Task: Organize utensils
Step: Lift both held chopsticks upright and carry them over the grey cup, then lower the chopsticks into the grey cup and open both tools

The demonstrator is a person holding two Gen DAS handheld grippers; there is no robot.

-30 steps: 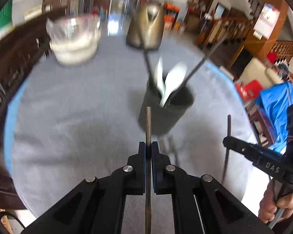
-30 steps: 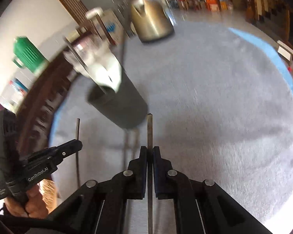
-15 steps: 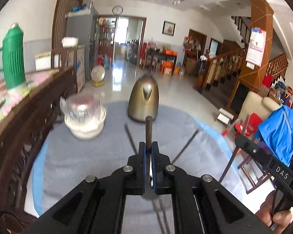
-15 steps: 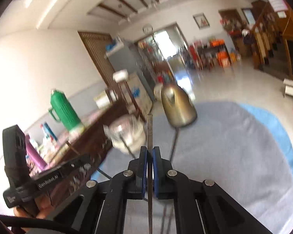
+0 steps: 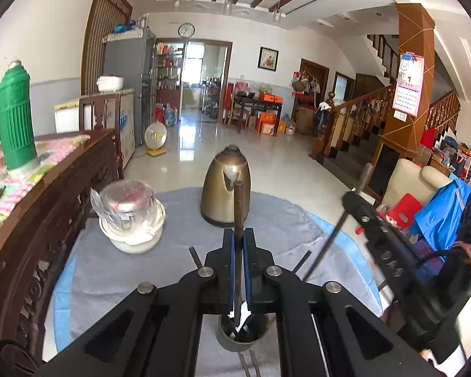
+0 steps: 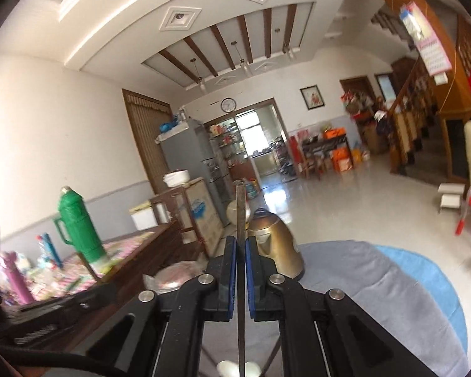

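Note:
My left gripper [image 5: 239, 235] is shut on a dark chopstick [image 5: 238, 207] that stands upright, its lower end over the dark utensil cup [image 5: 243, 334] below the jaws. The cup holds white spoons and other chopsticks. My right gripper [image 6: 240, 245] is shut on a thin dark chopstick [image 6: 241, 216], also upright, with white spoon bowls [image 6: 235, 369] showing beneath it. In the left wrist view the right gripper [image 5: 354, 201] sits to the right, its chopstick [image 5: 336, 238] slanting down toward the cup.
A brass kettle [image 5: 226, 194] stands at the back of the round grey-clothed table [image 5: 110, 276]. A plastic-wrapped bowl stack [image 5: 128, 216] stands at the left. A dark carved wooden bench back [image 5: 31, 235] runs along the table's left edge.
Both grippers have tilted up from looking down at the table to looking level across the room. They have moved over the cup, which now lies under the jaws, each still holding its chopstick.

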